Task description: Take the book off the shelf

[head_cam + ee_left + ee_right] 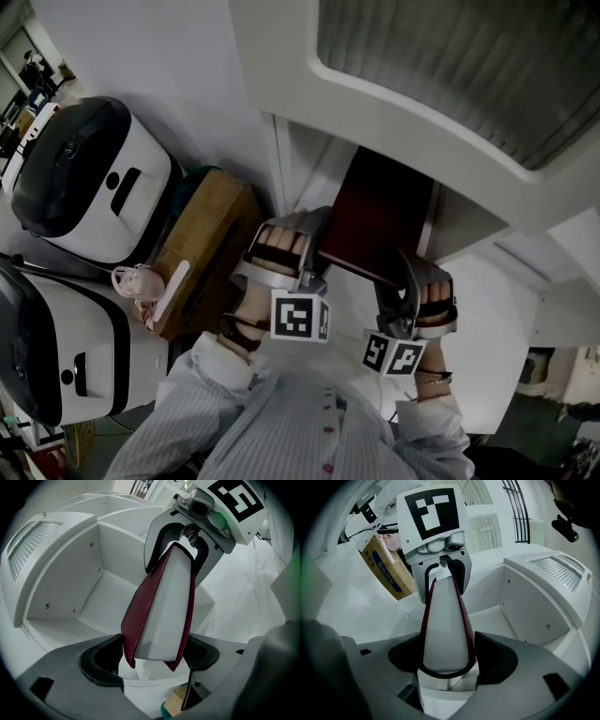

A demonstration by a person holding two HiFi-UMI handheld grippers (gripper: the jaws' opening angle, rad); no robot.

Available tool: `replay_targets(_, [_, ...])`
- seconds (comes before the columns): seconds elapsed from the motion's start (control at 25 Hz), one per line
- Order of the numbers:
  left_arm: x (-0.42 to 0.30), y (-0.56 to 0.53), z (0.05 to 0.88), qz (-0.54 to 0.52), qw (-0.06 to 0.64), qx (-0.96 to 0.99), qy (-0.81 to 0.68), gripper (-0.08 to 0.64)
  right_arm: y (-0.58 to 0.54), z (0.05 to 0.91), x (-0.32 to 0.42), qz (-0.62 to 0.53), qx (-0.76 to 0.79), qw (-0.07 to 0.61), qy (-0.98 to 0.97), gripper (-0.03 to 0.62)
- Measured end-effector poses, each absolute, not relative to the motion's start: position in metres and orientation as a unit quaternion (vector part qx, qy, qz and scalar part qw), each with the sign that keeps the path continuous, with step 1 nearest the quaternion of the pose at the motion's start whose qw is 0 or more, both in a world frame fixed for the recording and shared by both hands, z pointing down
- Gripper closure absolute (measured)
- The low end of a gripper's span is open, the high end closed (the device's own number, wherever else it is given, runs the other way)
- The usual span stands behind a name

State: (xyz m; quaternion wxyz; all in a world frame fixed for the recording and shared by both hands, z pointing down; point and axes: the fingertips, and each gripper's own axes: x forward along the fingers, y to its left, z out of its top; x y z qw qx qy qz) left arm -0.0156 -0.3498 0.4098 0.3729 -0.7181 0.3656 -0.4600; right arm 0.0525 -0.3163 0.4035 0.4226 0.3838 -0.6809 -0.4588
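A dark red book with white page edges hangs in the air in front of the white shelf, gripped at both ends. My left gripper is shut on its left end, and my right gripper is shut on its right end. In the left gripper view the book rises from my left gripper up to the right gripper's far jaws. In the right gripper view the book sits between the pads of my right gripper. The open shelf compartment behind it holds nothing I can see.
Two white and black appliances stand at the left. A brown cardboard box sits beside them, close to the left gripper, with a small pink item next to it. The shelf's slatted top overhangs the book.
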Motion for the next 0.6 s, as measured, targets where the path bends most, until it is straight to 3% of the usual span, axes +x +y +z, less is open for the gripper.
replay_targets(0.4, [-0.0104,-0.3510,0.4056,-0.454,0.414,-0.696,0.372,0.184,-0.3226,0.4046,0.0500,-0.467,0.376,0.434,-0.673,0.330])
replay_targets(0.6, [-0.0123,-0.3522,0.4037,-0.453,0.432,-0.684,0.374,0.227,-0.3232,0.4047,0.0507,-0.470,0.378,0.440,-0.665,0.330])
